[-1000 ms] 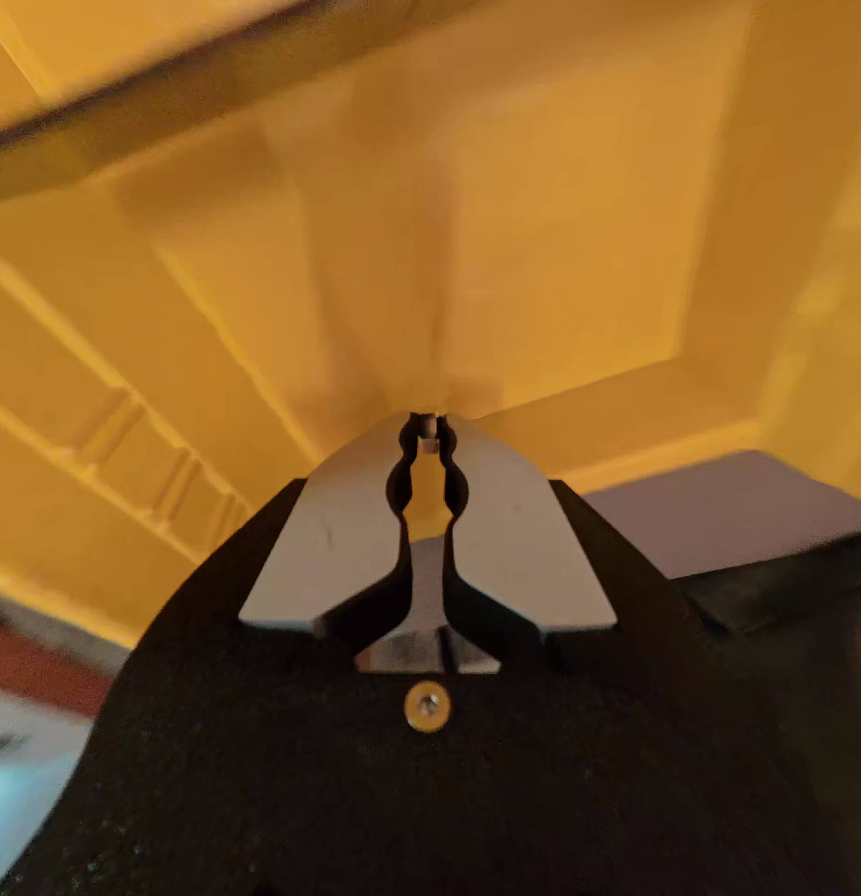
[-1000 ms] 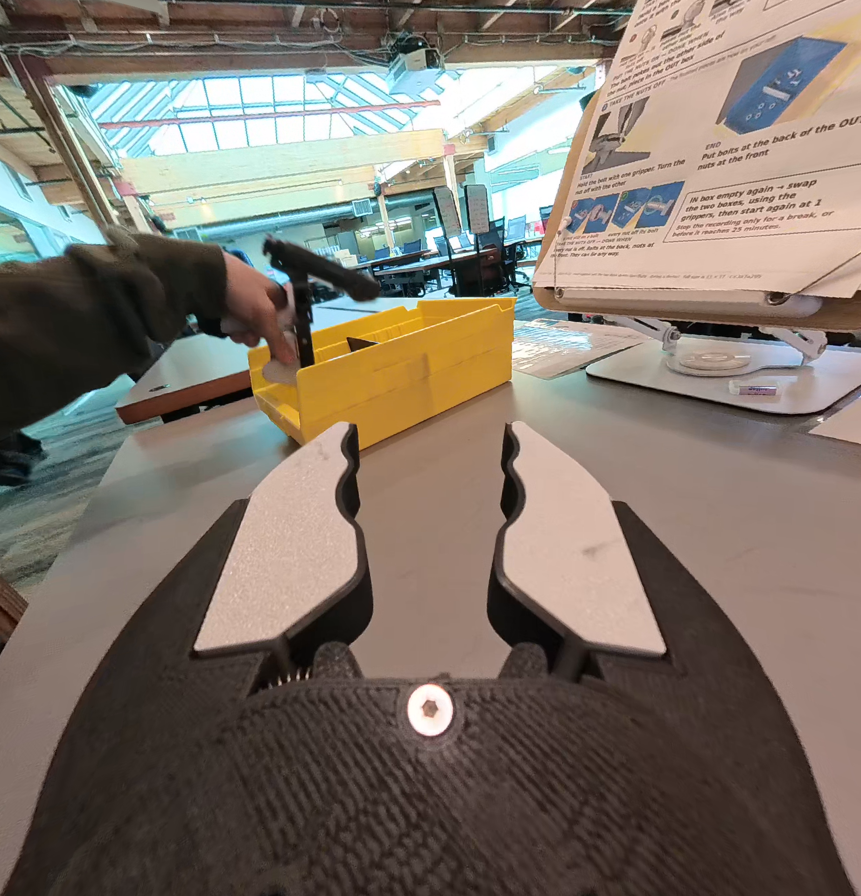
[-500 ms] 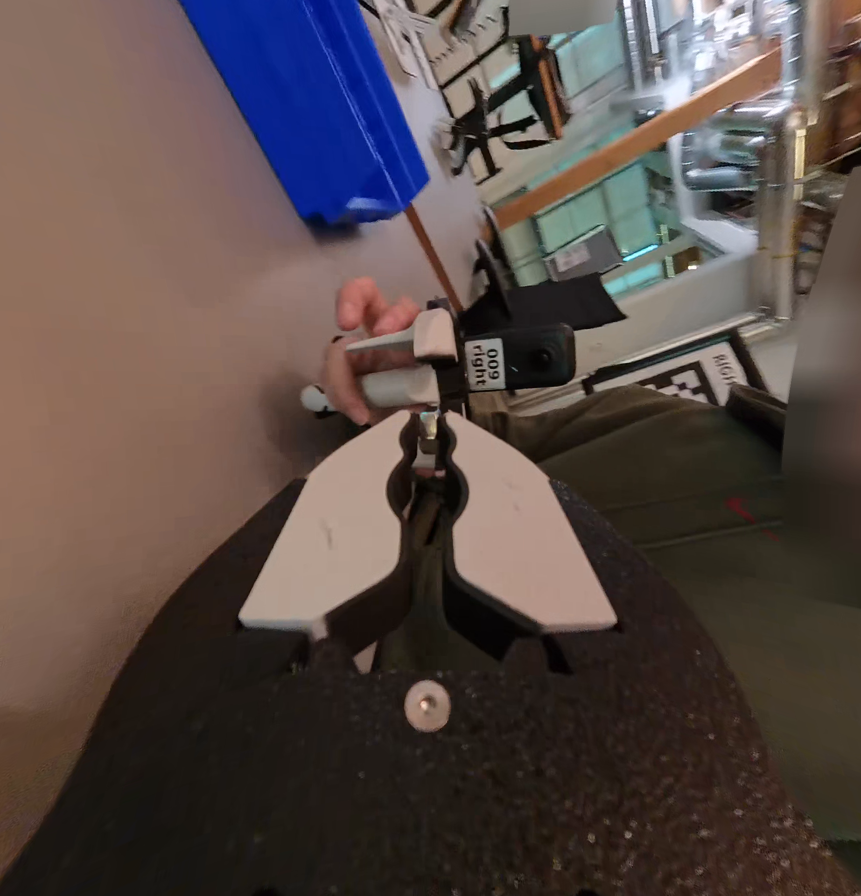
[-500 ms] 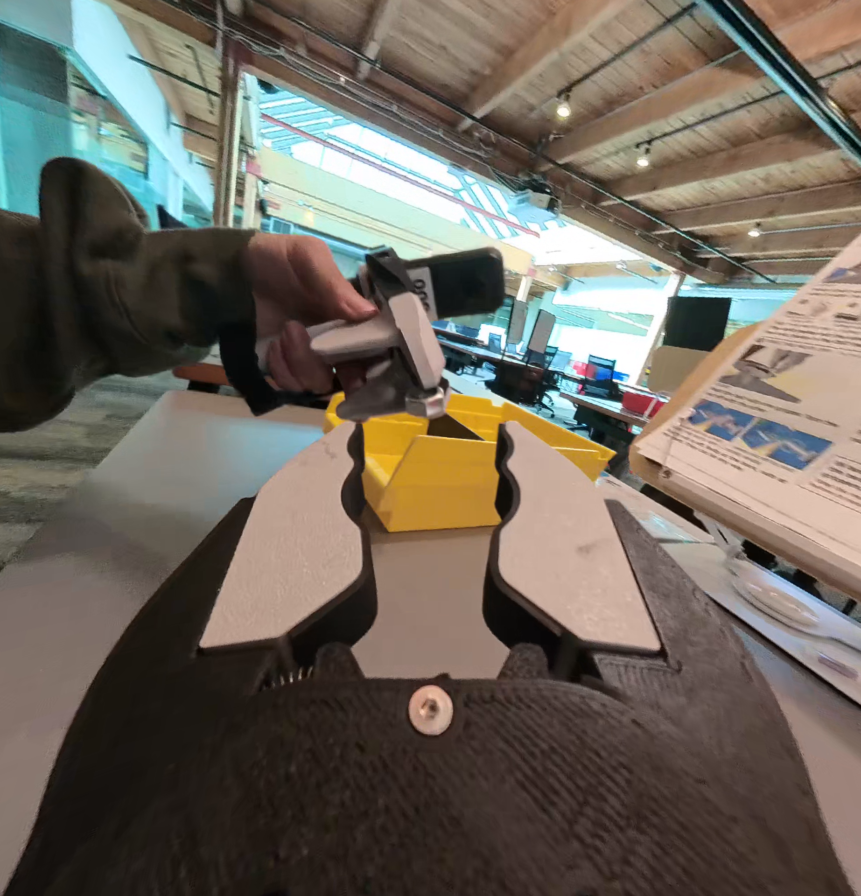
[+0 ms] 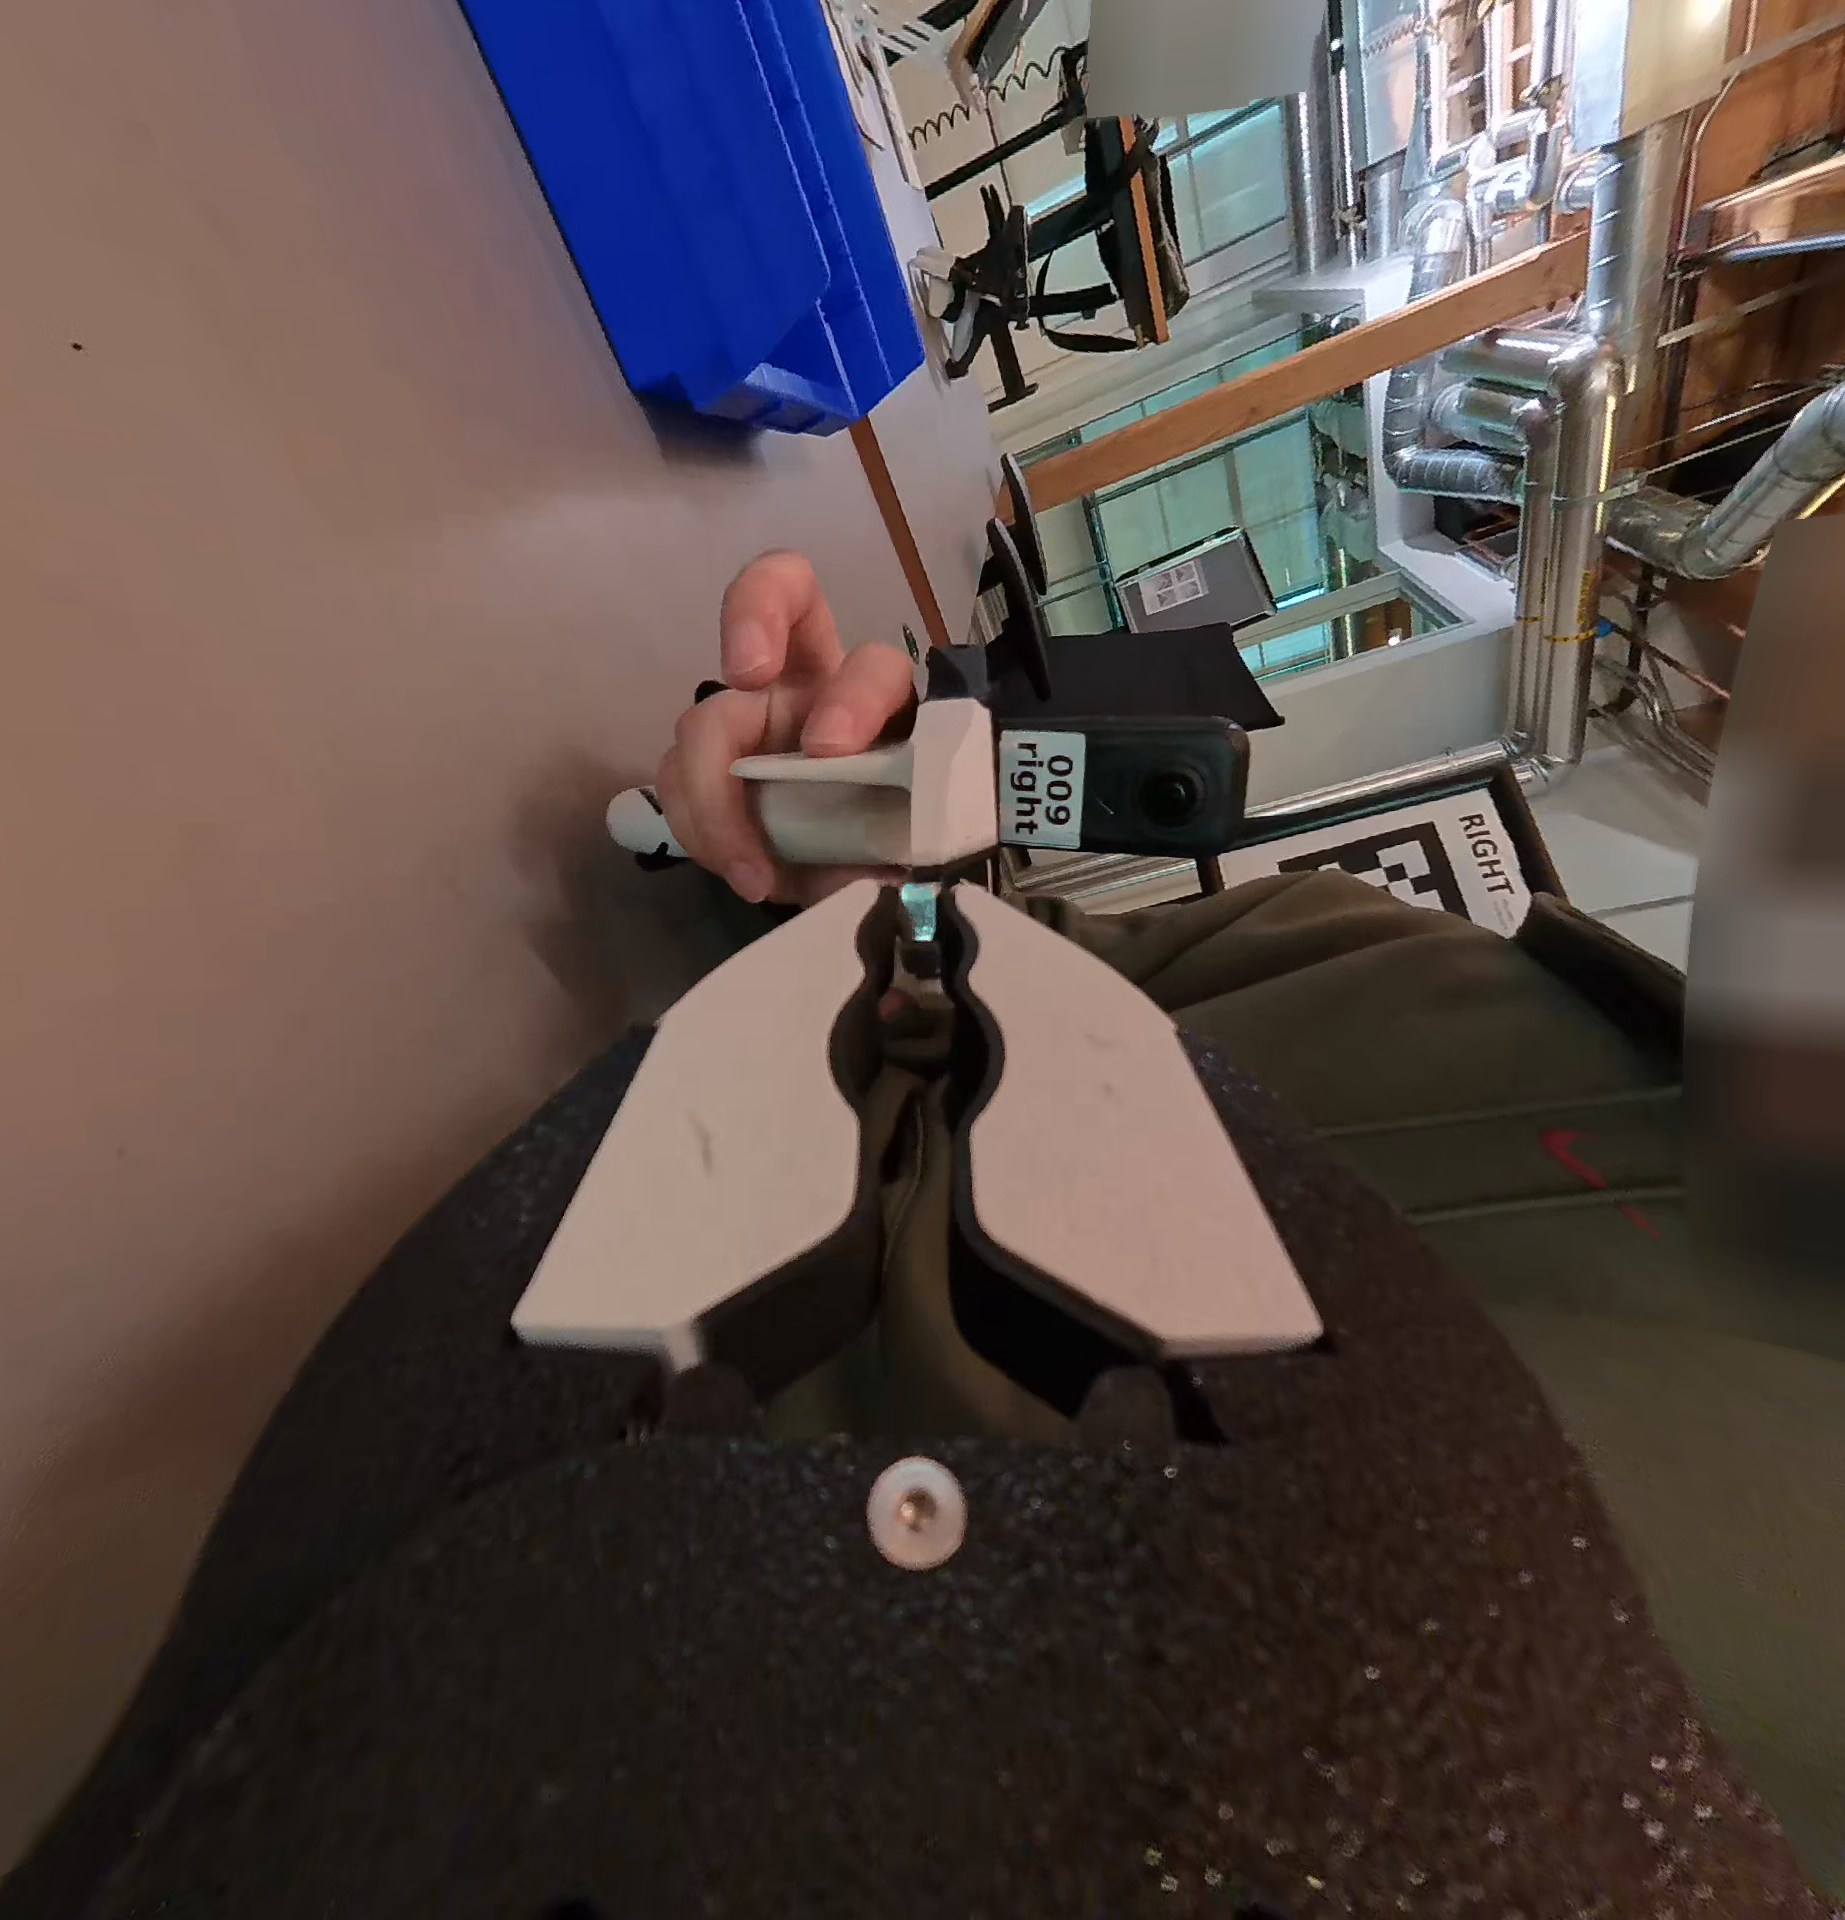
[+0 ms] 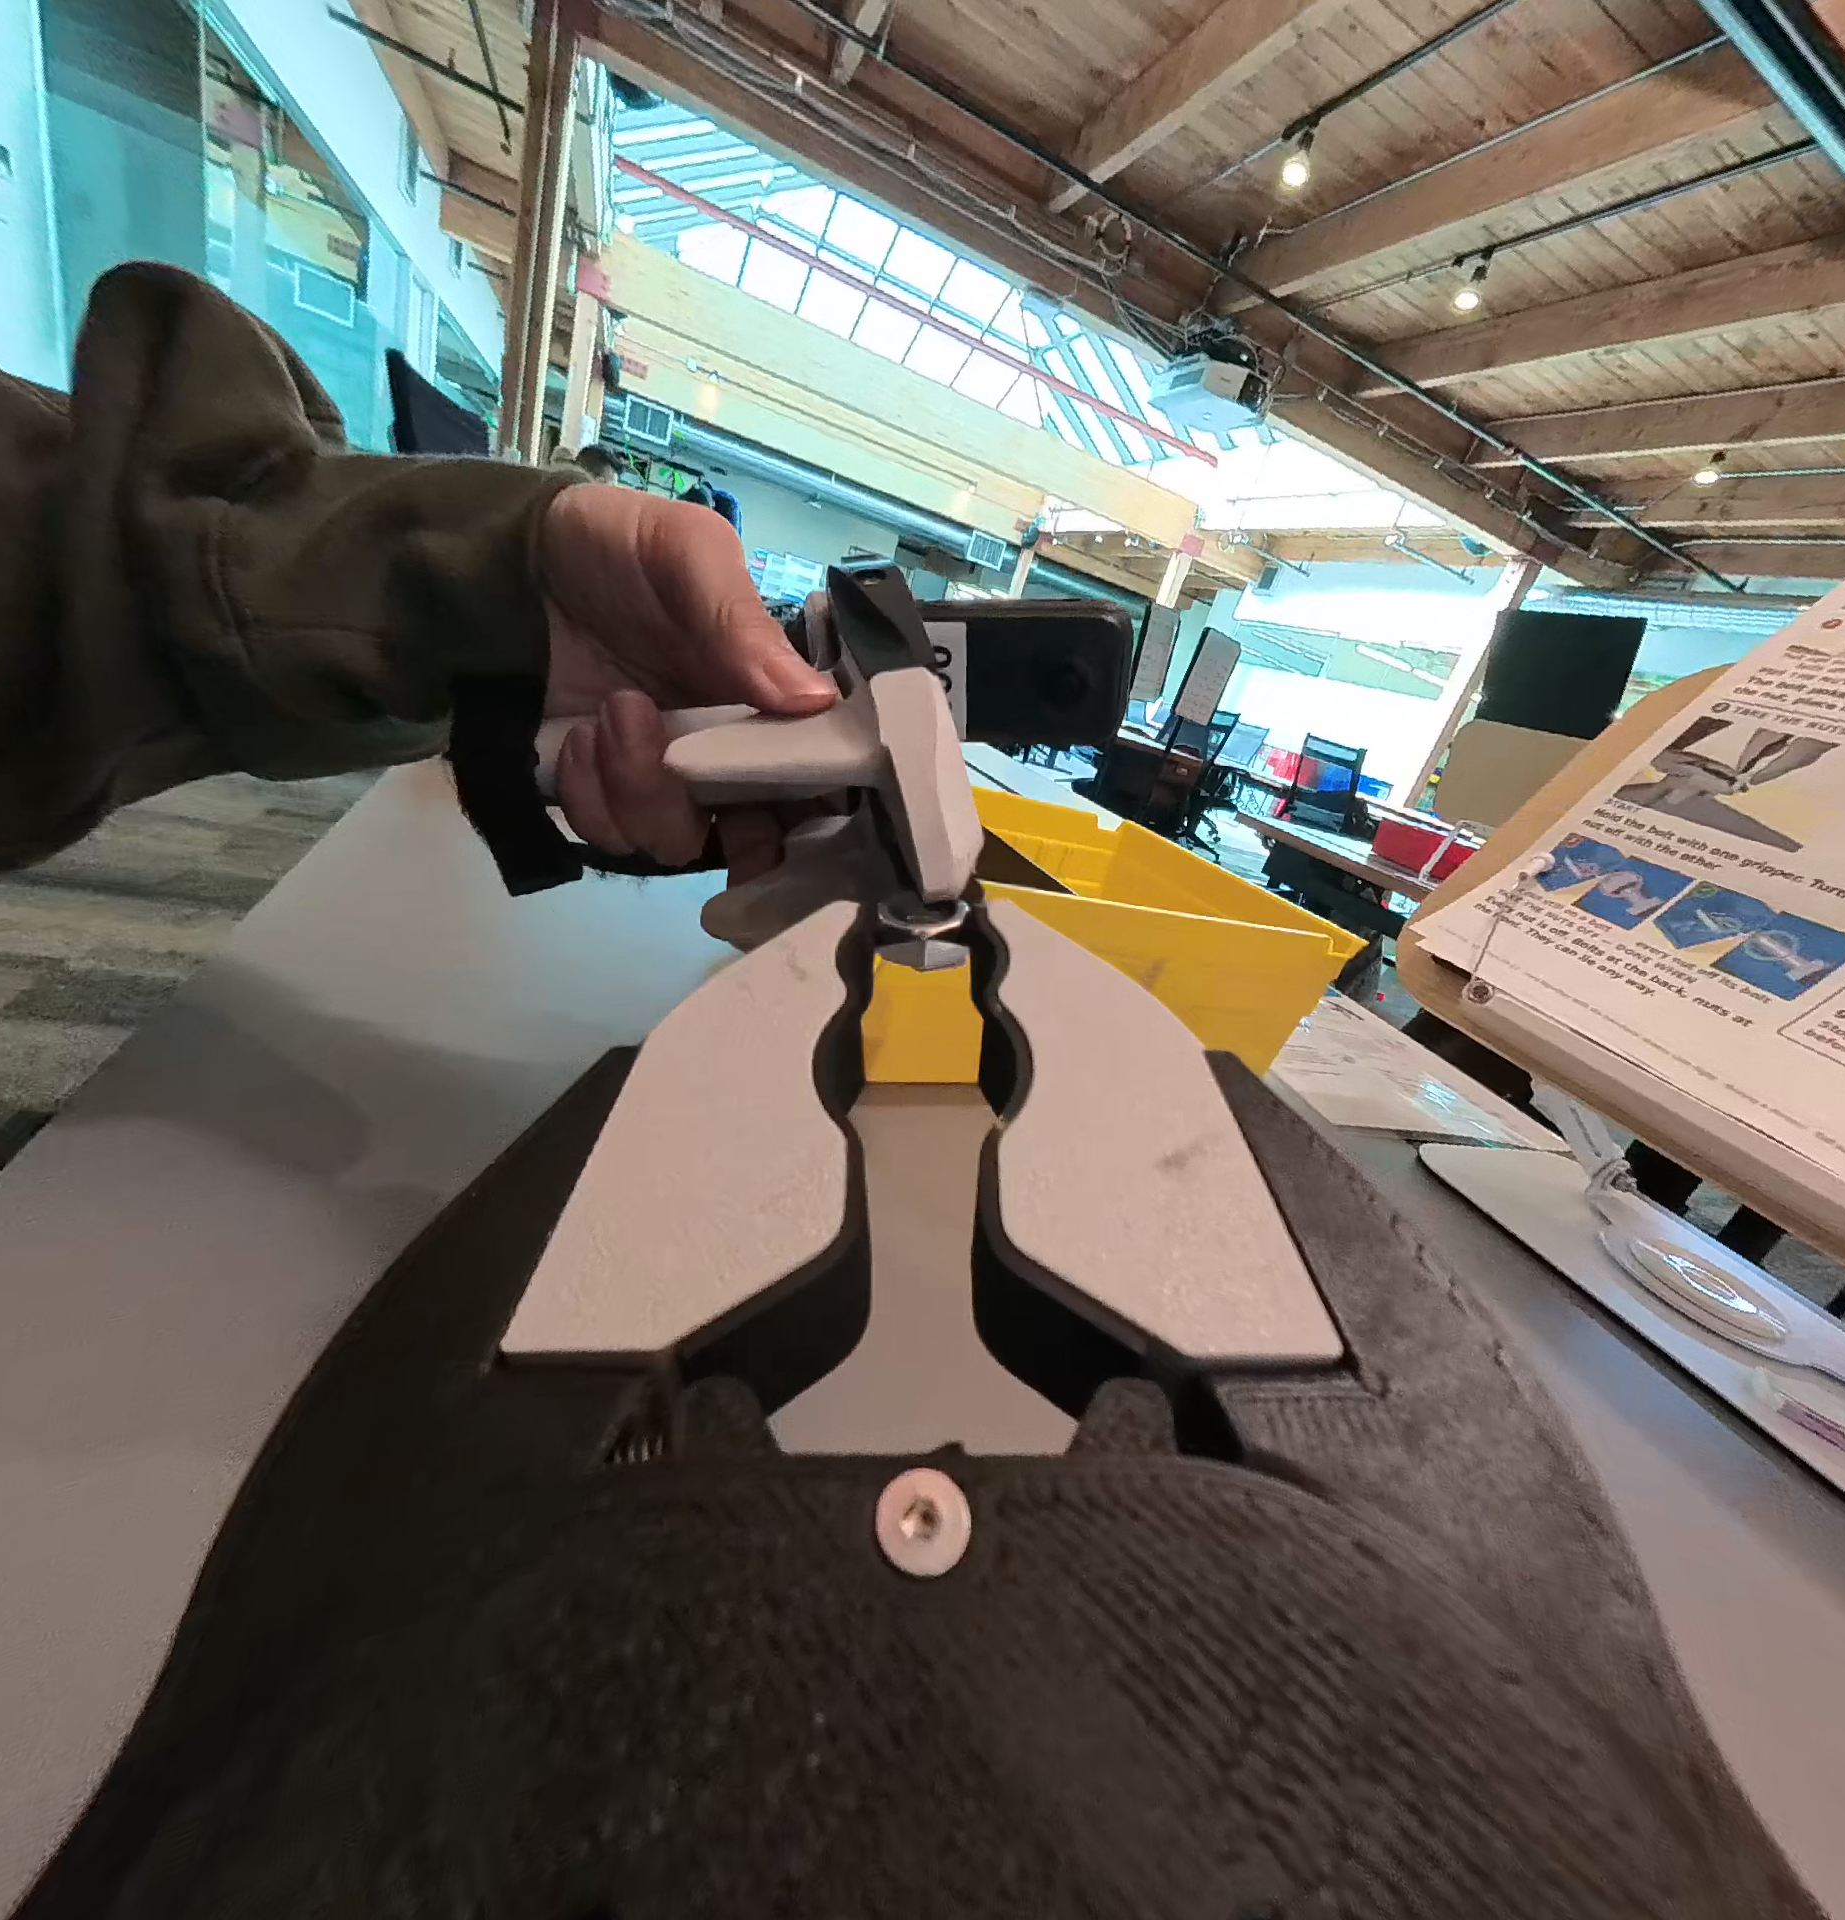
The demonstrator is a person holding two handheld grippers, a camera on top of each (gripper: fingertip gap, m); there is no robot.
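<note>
above the grey worktop (image 6: 222, 1195) the two claws meet tip to tip. the left claw (image 5: 918, 925) is clenched on a small metal bolt (image 5: 916, 920), its jaws nearly together with the shank pinched at the very tips. the right claw (image 6: 923, 940) has its jaws drawn in around the bolt's hex head and the nut (image 6: 920, 914) above it; whether the pads actually press the metal cannot be told. in the right wrist view the left claw comes in from the upper left, held by a hand (image 6: 658, 665) in an olive sleeve (image 6: 222, 582). behind the tips sits a yellow bin (image 6: 1157, 935), and an instruction sheet on a stand (image 6: 1676, 935) is at the right. in the left wrist view a blue bin (image 5: 710, 208) rests on the worktop well apart from the claws, and the other hand (image 5: 772, 738) grips the right claw's handle
</note>
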